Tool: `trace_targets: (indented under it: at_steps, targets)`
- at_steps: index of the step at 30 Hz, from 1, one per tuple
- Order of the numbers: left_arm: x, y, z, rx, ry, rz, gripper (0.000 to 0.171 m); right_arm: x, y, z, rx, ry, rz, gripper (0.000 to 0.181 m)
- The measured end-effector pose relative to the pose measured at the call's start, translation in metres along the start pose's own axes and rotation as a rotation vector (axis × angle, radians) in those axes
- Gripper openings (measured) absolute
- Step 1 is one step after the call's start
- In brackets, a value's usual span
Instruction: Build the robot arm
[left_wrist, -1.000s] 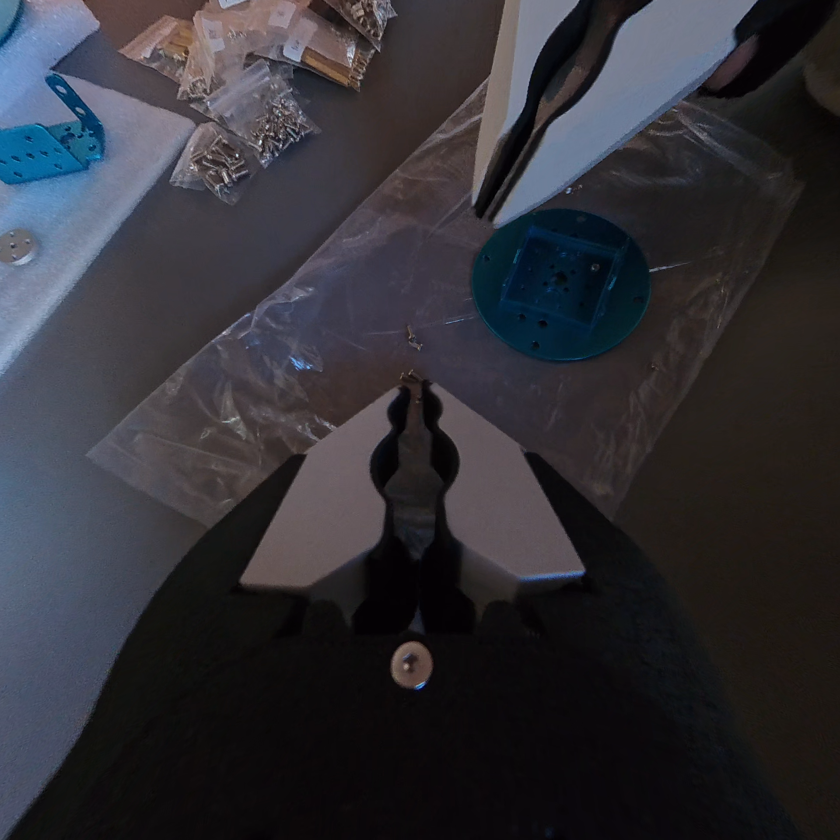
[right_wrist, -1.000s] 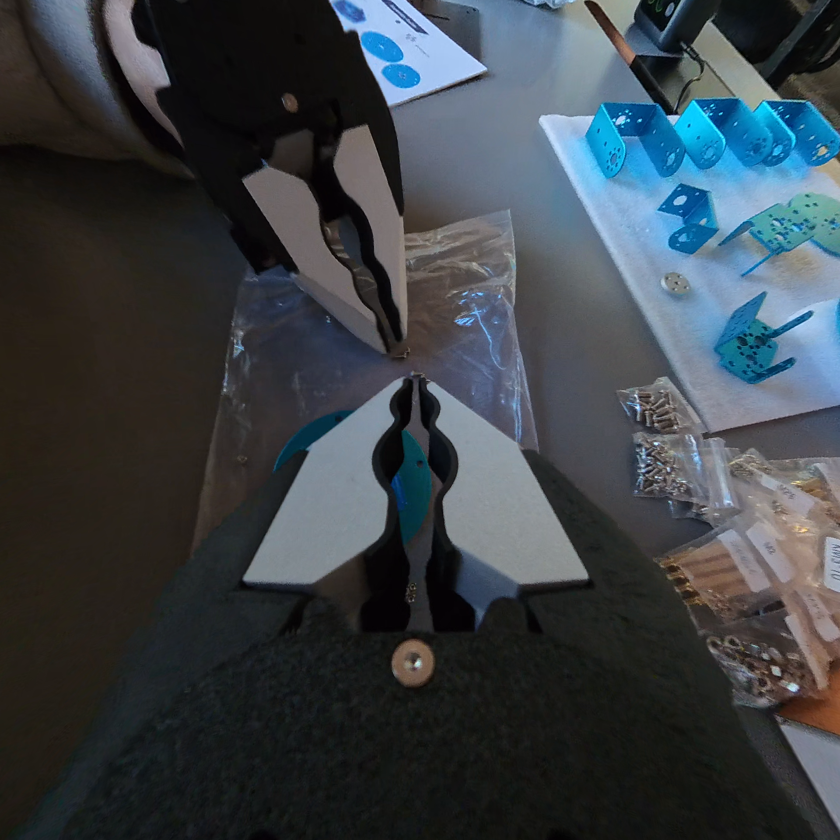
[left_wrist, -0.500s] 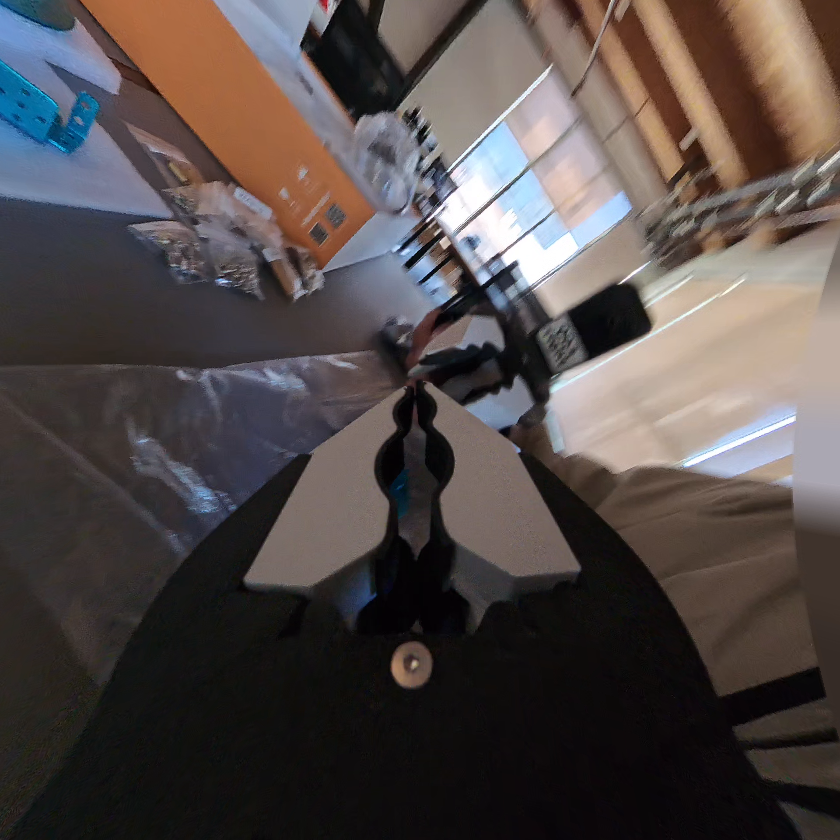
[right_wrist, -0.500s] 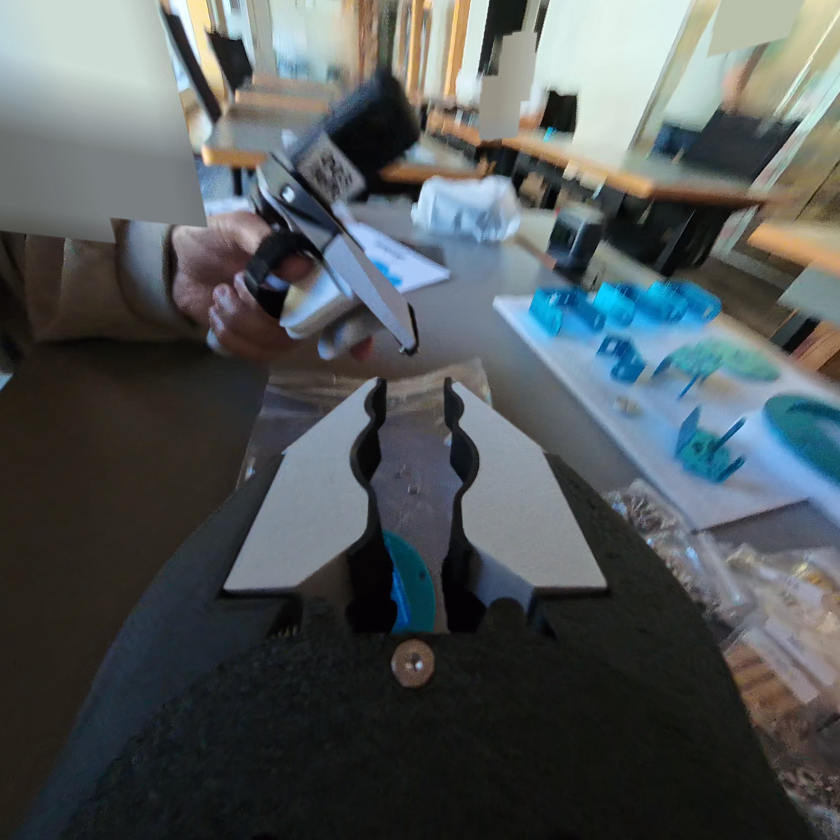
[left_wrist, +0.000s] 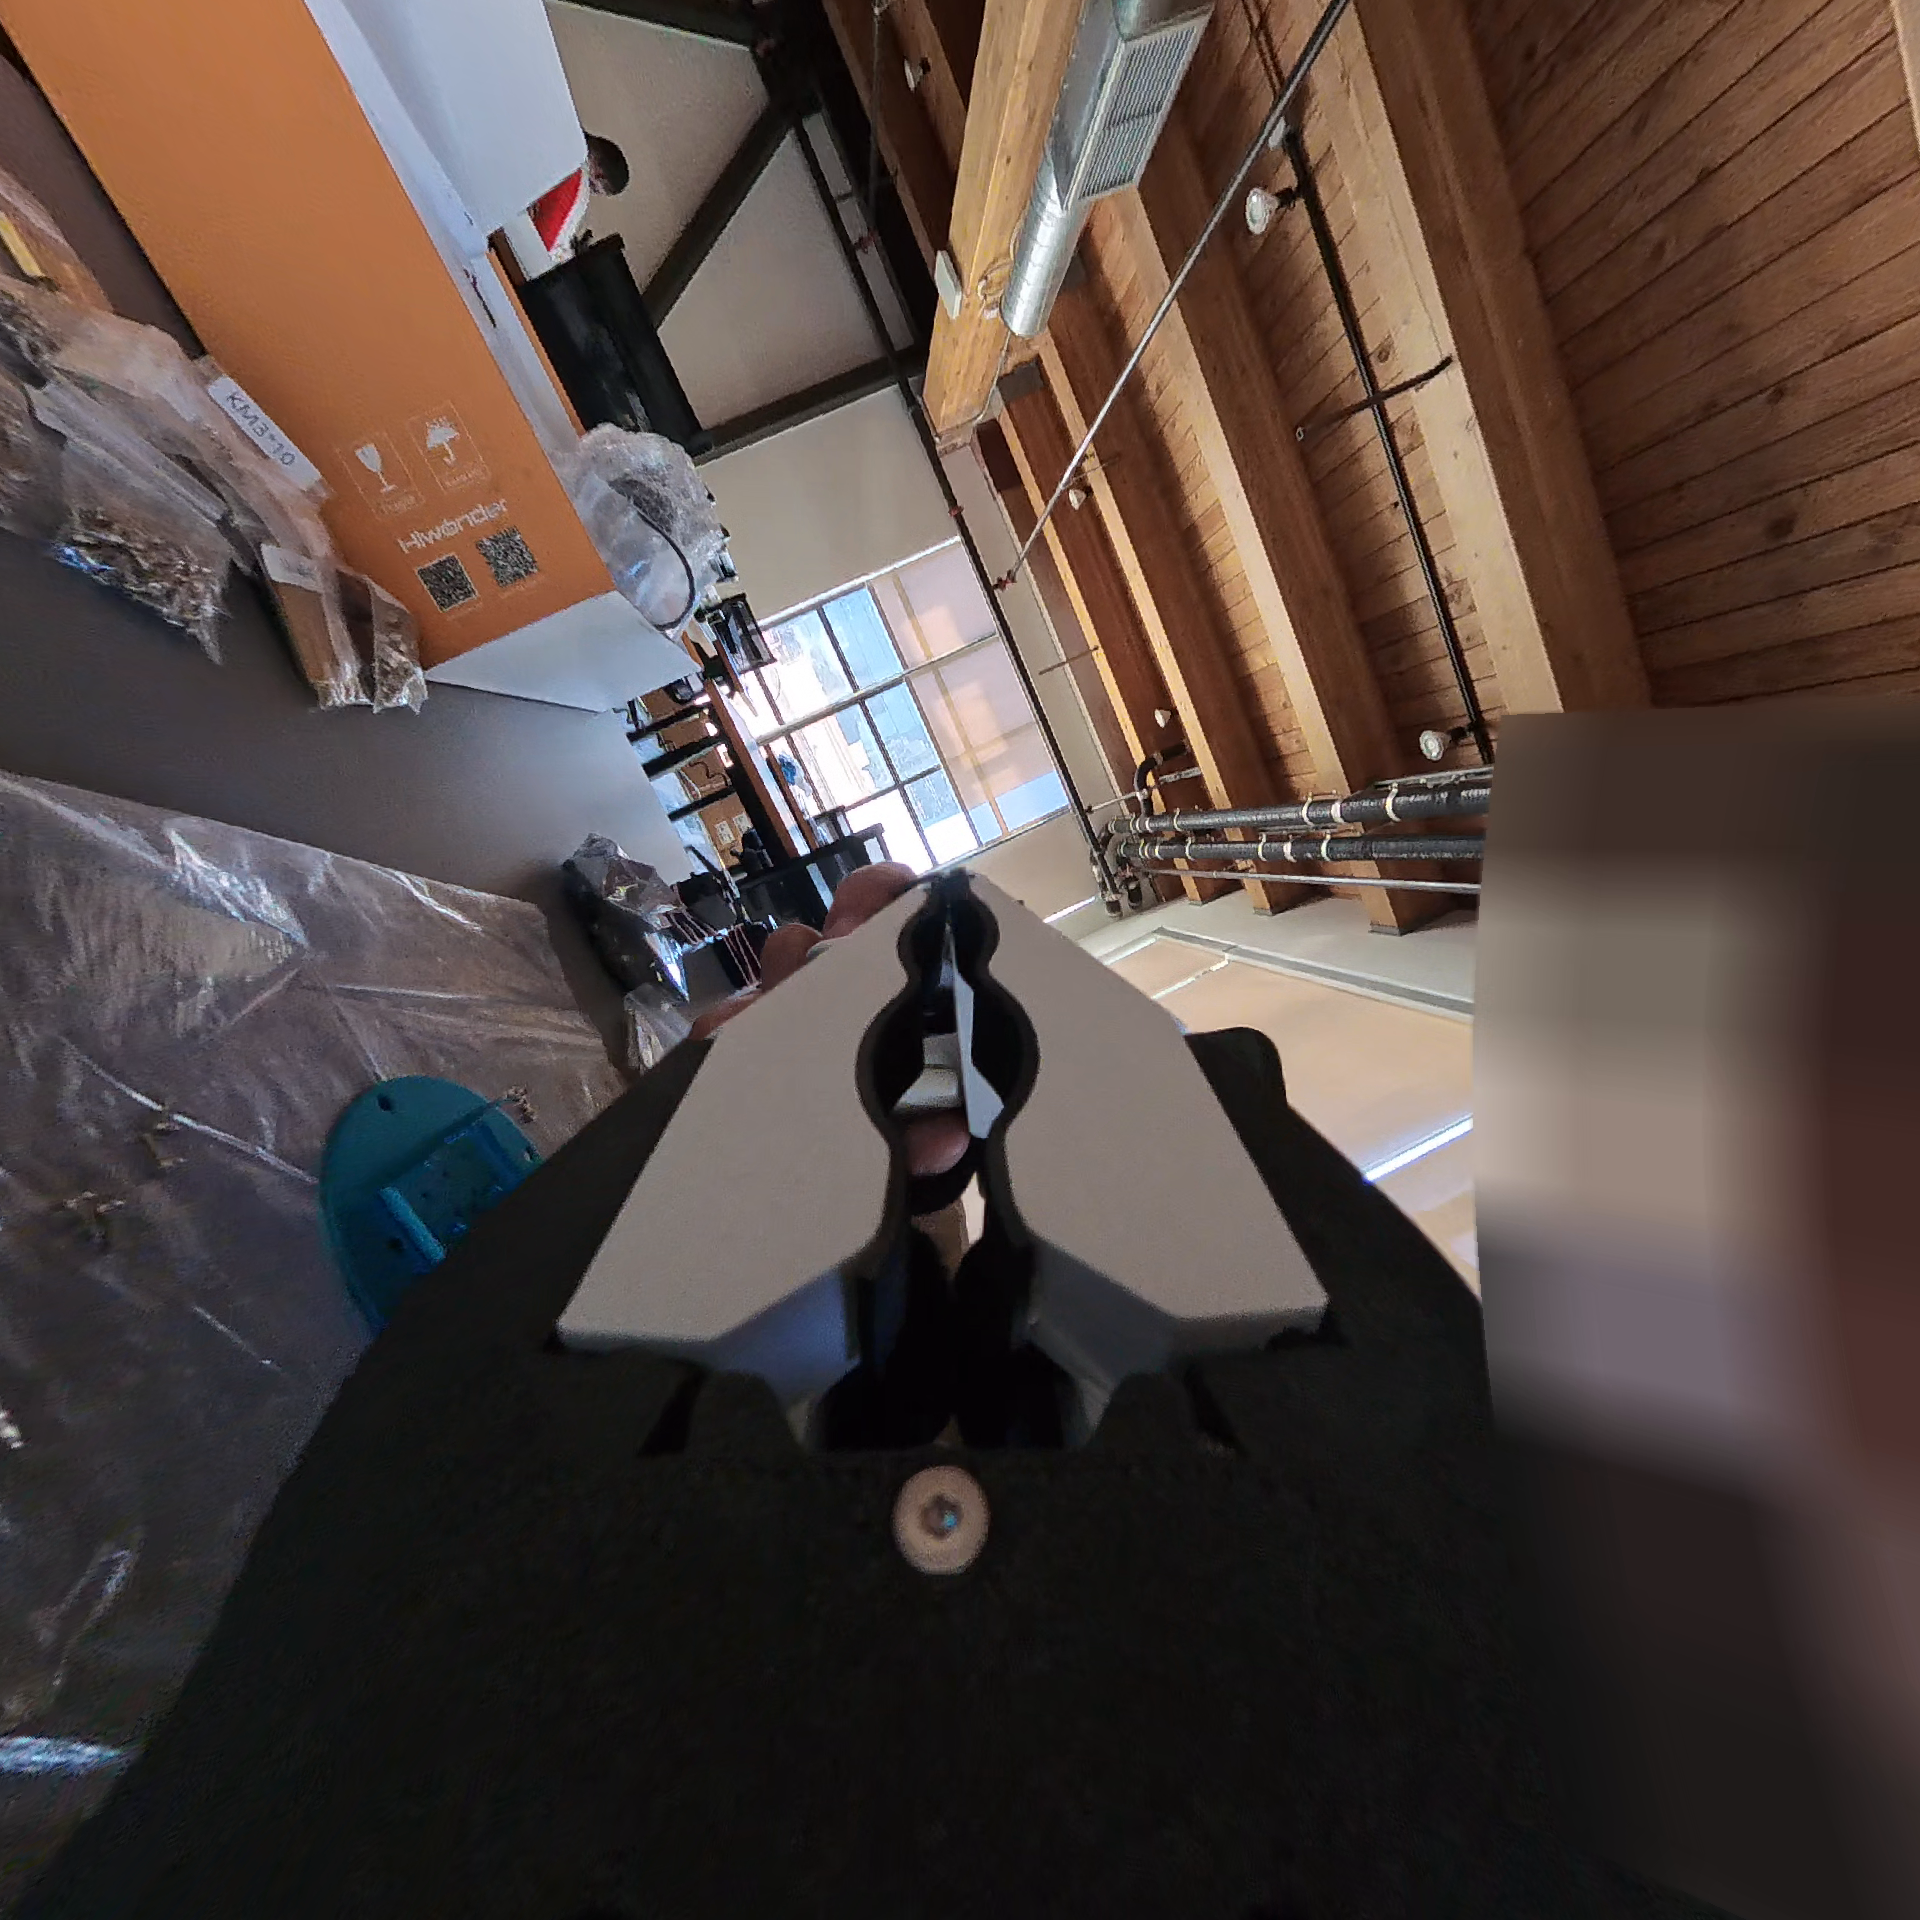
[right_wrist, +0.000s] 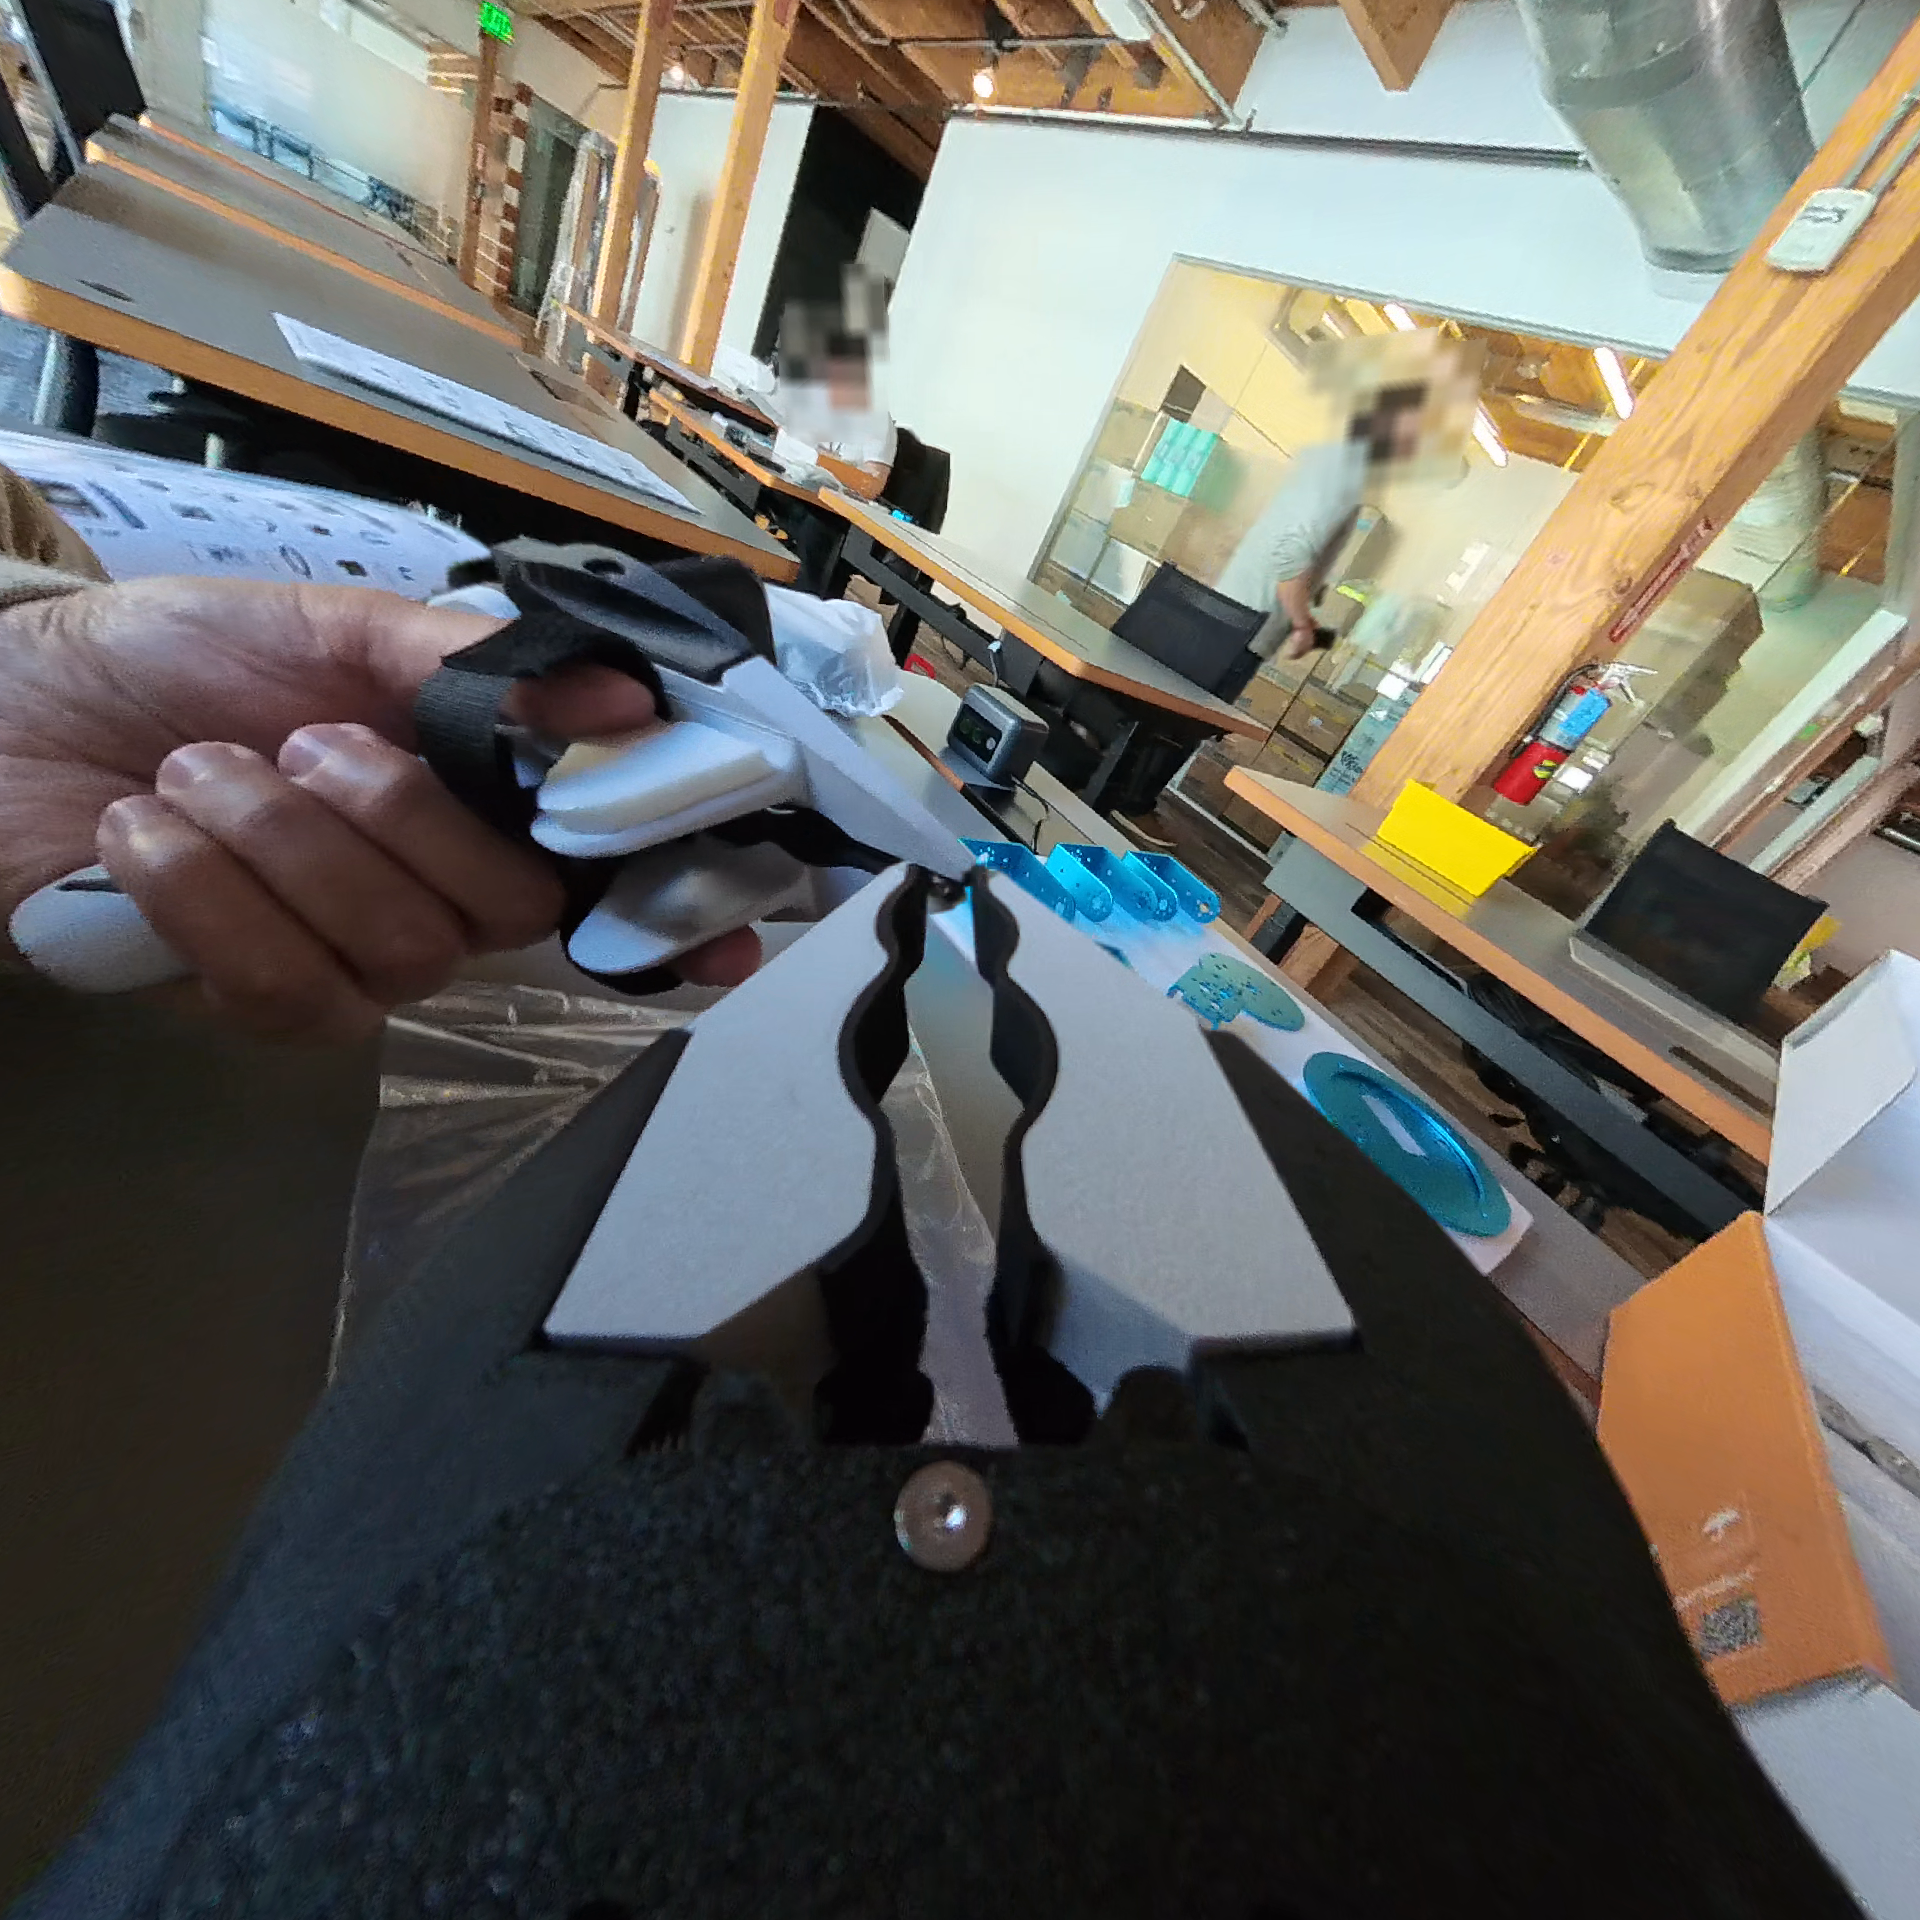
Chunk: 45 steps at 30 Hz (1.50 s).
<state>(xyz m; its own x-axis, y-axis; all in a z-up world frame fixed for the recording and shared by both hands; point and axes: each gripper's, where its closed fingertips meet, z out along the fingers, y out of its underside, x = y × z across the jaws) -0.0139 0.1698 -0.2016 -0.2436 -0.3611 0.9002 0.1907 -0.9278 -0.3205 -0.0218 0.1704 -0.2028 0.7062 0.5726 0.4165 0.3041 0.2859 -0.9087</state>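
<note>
My left gripper (left_wrist: 948, 883) is shut and tilted up off the table, pinching a small dark screw at its tips. In the right wrist view the left gripper (right_wrist: 961, 864), held by a hand (right_wrist: 260, 810), comes in from the left. Its tip meets my right gripper (right_wrist: 943, 881). The right jaws stand only a narrow gap apart, with the small screw (right_wrist: 940, 885) between the tips. The right gripper's white finger (left_wrist: 971, 1039) shows end-on through the left jaws. A teal disc with a blue bracket (left_wrist: 405, 1174) lies below on a clear plastic bag (left_wrist: 208, 987).
Loose screws (left_wrist: 156, 1138) lie on the bag. Bags of screws (left_wrist: 135, 540) sit by an orange box (left_wrist: 312, 312). Blue brackets (right_wrist: 1101, 883) and a teal ring plate (right_wrist: 1403, 1143) lie on white foam. Two people (right_wrist: 1351, 520) are at far desks. My left and right fingertips are right by each other.
Both grippers have lifted off the table and tilted up. The right gripper opened wide, then closed to a narrow gap at the left gripper's tip.
</note>
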Motion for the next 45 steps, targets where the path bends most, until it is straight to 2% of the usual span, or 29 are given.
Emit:
trace_targets:
  at_steps: [18,45]
  targets:
    - [-0.010,-0.003,-0.004,0.089,-0.049,-0.007,0.000,0.000,0.007,0.001,-0.040,0.009,-0.061,0.003]
    - [-0.017,-0.001,-0.005,0.086,-0.043,-0.067,0.000,-0.005,0.020,0.004,-0.095,-0.013,-0.100,0.004]
